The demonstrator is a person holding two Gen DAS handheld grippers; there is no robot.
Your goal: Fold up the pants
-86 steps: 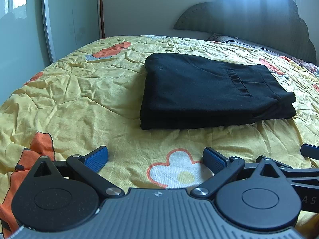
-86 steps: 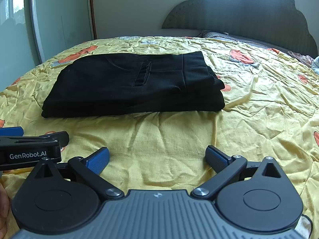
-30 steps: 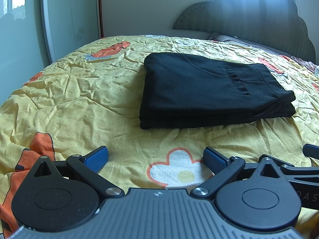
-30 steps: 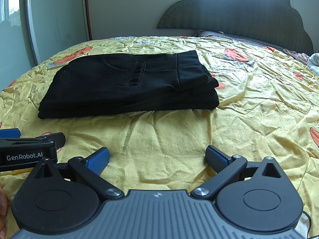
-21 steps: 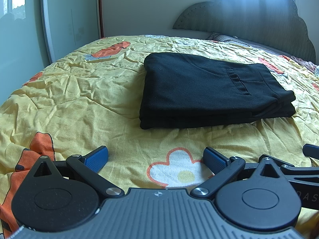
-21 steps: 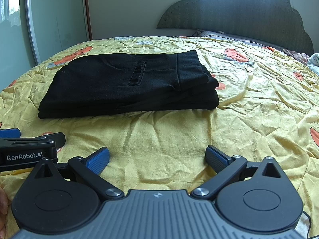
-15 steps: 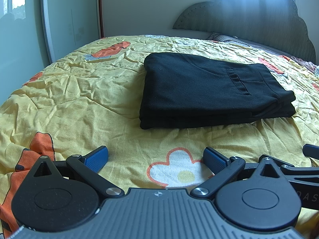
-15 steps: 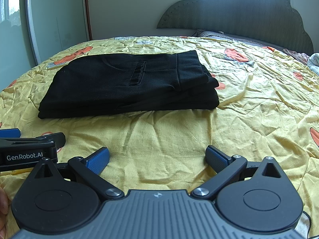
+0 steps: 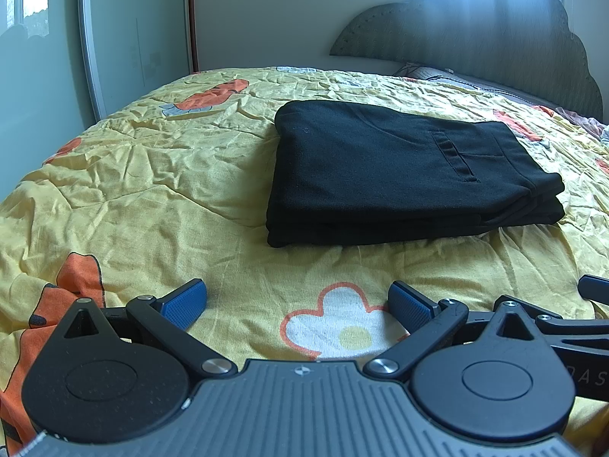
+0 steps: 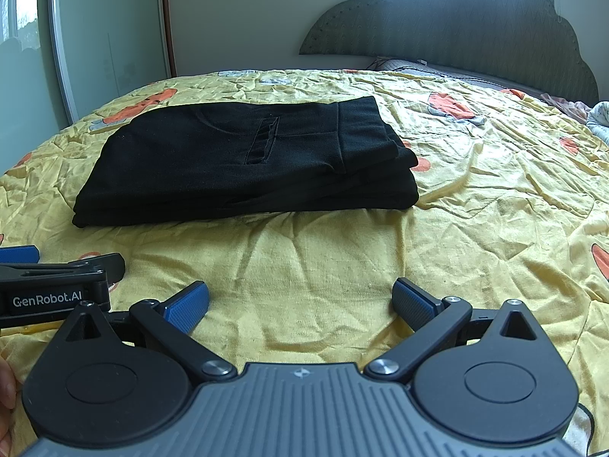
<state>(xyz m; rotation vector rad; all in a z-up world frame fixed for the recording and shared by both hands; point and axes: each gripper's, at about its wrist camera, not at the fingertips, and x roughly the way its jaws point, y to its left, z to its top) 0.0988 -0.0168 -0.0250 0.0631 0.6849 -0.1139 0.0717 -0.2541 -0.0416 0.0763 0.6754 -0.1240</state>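
Observation:
Black pants (image 9: 399,167) lie folded into a flat, neat rectangle on the yellow bedspread (image 9: 152,190), back pocket facing up; the right wrist view shows the same pants (image 10: 243,160). My left gripper (image 9: 297,302) is open, low over the bedspread a short way in front of the pants, with nothing between its blue pads. My right gripper (image 10: 300,301) is open too, at a similar distance from the fold and holding nothing. The left gripper's side (image 10: 53,293) shows at the left edge of the right wrist view.
A dark padded headboard (image 10: 456,26) and pillows stand at the far end of the bed. A glass sliding door (image 9: 45,57) runs along the left. The bedspread is wrinkled, with orange prints. A fingertip (image 10: 5,388) shows at the lower left edge.
Both grippers have stayed open and almost still. The right view shifted slightly between 2.9 s and 1.0 s ago; the pants have not moved.

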